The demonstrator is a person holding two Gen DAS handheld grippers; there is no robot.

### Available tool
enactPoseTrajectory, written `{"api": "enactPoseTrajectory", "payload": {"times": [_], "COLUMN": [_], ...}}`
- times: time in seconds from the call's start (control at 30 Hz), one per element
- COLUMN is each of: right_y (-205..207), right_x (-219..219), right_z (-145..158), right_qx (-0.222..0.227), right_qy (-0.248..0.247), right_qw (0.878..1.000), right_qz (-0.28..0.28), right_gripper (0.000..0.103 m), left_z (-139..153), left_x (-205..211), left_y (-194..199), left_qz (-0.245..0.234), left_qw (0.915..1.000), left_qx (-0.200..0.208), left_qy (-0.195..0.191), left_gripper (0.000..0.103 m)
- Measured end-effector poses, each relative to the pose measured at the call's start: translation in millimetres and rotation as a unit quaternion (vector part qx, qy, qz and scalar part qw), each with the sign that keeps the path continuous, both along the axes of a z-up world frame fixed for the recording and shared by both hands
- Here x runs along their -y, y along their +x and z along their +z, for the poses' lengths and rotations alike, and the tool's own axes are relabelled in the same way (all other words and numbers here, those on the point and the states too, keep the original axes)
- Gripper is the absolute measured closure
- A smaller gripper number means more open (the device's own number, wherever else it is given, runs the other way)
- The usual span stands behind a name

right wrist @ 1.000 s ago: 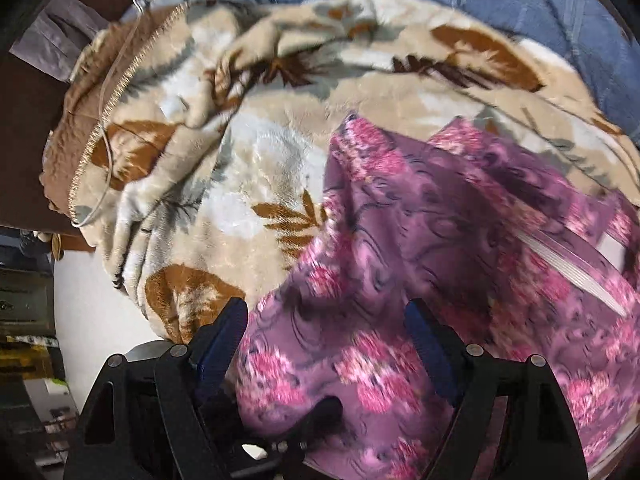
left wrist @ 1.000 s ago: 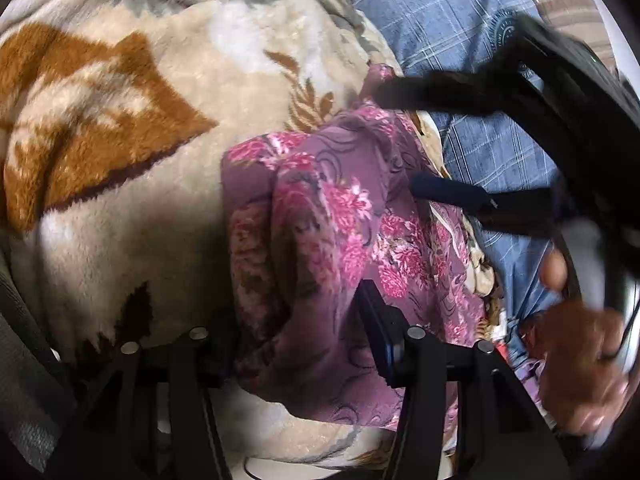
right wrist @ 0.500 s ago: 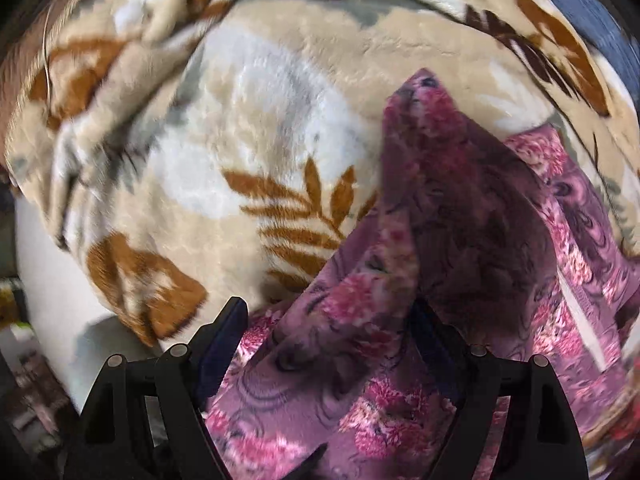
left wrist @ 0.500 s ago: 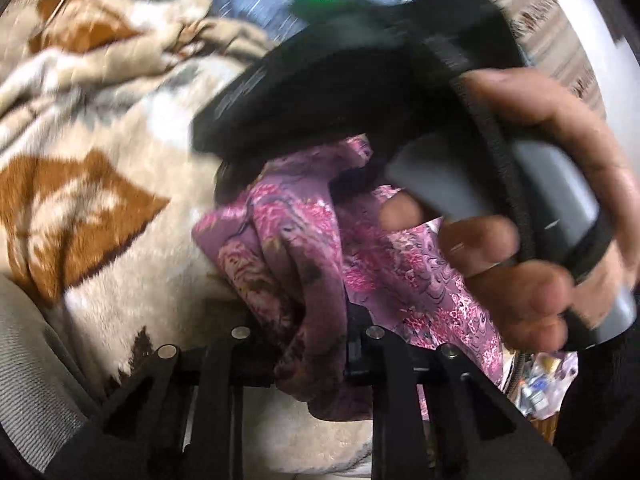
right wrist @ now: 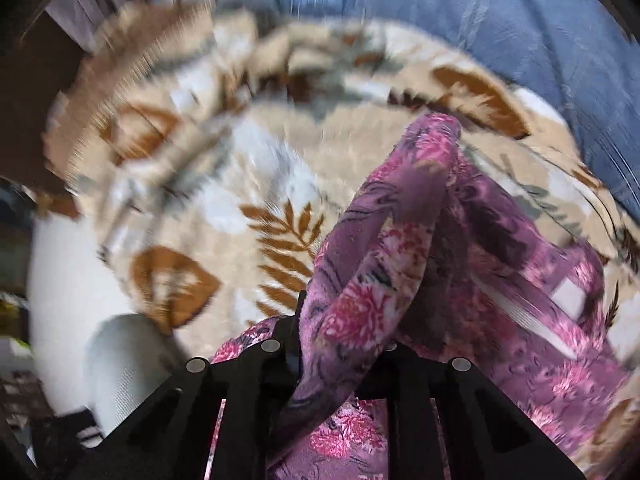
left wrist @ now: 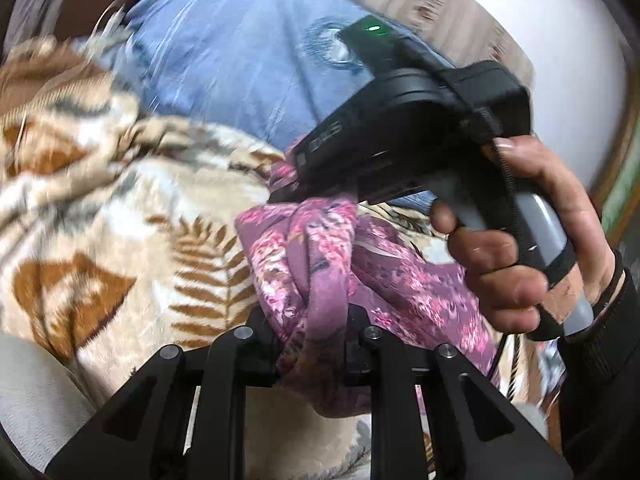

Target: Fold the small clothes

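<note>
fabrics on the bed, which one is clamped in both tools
The purple cloth with pink flowers: both the left tool and right tool pinch it. The beige leaf-print fleece blanket and blue sheet lie ungripped.

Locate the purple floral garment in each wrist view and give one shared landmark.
Left wrist: purple floral garment at centre, bunched between the left gripper fingers.
Right wrist: it rises centre-right, pinched in the right gripper.
Shared landmark: brown fern leaf on the beige blanket.
</note>
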State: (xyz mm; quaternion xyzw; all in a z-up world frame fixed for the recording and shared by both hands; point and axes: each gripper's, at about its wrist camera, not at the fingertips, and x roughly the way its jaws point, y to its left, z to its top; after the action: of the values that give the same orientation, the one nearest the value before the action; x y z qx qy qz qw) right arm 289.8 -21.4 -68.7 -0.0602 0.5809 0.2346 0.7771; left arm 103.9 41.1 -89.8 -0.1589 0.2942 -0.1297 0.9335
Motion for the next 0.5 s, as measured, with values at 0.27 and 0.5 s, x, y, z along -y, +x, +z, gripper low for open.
{"api": "enactPoseTrajectory", "payload": {"times": [0.27, 0.5], "right_y": [-59.5, -84.9], "right_x": [118.6, 264.1], "right_z": [70.2, 75.0], "right_qx": [0.089, 0.135], "right_qy": [0.172, 0.293], "right_qw": [0.980, 0.939], "right_qz": [-0.045, -0.118], "right_gripper": [0.089, 0.089], "left_z": [55.5, 67.7], "left_x": [93.1, 212.7], "left_y": [-43.4, -33.5], "left_qz": [-0.084, -0.207], "left_qw": [0.9884, 0.9540], "left_qx": [0.069, 0.090], "left_qy": [0.106, 0.197], "left_gripper": [0.086, 0.086]}}
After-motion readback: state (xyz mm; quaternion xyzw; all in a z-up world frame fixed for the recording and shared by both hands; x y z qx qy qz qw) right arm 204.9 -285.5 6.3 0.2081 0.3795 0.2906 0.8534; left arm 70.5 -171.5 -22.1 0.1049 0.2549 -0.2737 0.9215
